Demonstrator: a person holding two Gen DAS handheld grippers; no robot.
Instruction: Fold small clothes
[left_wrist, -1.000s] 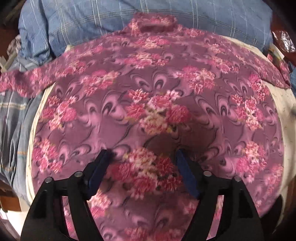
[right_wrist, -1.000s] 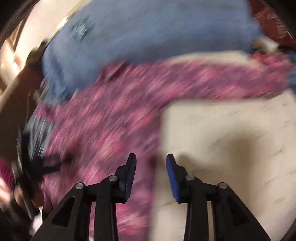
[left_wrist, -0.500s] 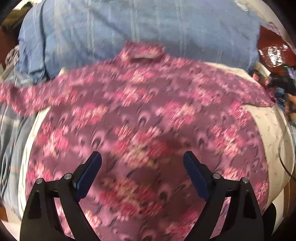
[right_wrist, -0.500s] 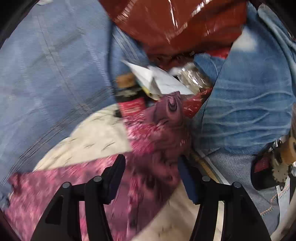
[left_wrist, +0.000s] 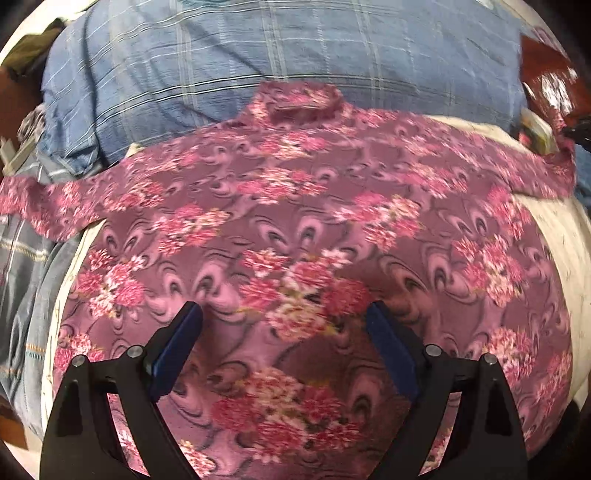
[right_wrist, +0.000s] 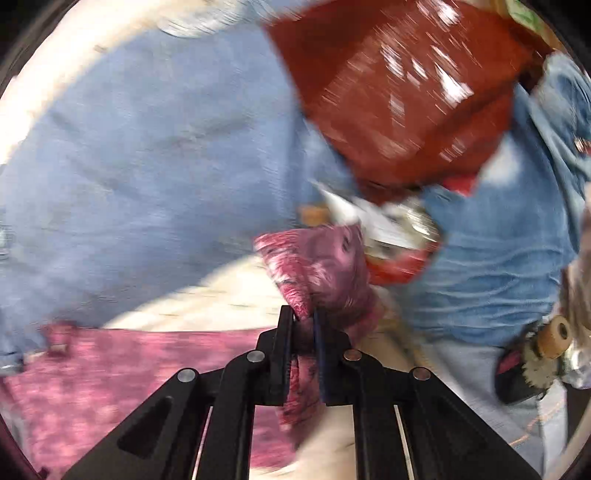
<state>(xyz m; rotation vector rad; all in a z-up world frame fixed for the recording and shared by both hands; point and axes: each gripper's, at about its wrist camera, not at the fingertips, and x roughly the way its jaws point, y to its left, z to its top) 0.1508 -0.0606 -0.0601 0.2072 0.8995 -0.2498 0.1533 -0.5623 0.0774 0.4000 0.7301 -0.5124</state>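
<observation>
In the left wrist view, the floral shirt (left_wrist: 295, 229) lies spread flat, back side up, on a cream surface (left_wrist: 565, 251), its collar (left_wrist: 299, 101) at the far end against a blue checked cloth (left_wrist: 258, 55) and its two sleeves stretched out to either side. The left gripper (left_wrist: 284, 314) hovers over the lower middle of the shirt with its jaws spread wide, its blue pads (left_wrist: 177, 347) on either side of a cluster of pink flowers and clamping nothing. At the far right edge a dark red glossy bag (left_wrist: 546, 74) sits beyond the sleeve end. In the right wrist view, which is blurred, the right gripper (right_wrist: 303, 325) is clenched on the end of the shirt's sleeve (right_wrist: 325, 266); its jaws have just been closing, and the pink fabric is pinched between the pads, bunched and rising out of them. The rest of the shirt (right_wrist: 129, 362) lies at lower left on the cream surface (right_wrist: 229, 295). Beyond the sleeve lie the blue cloth (right_wrist: 147, 166), the dark red bag (right_wrist: 399, 92), some white paper (right_wrist: 369, 218) and denim (right_wrist: 498, 258)
</observation>
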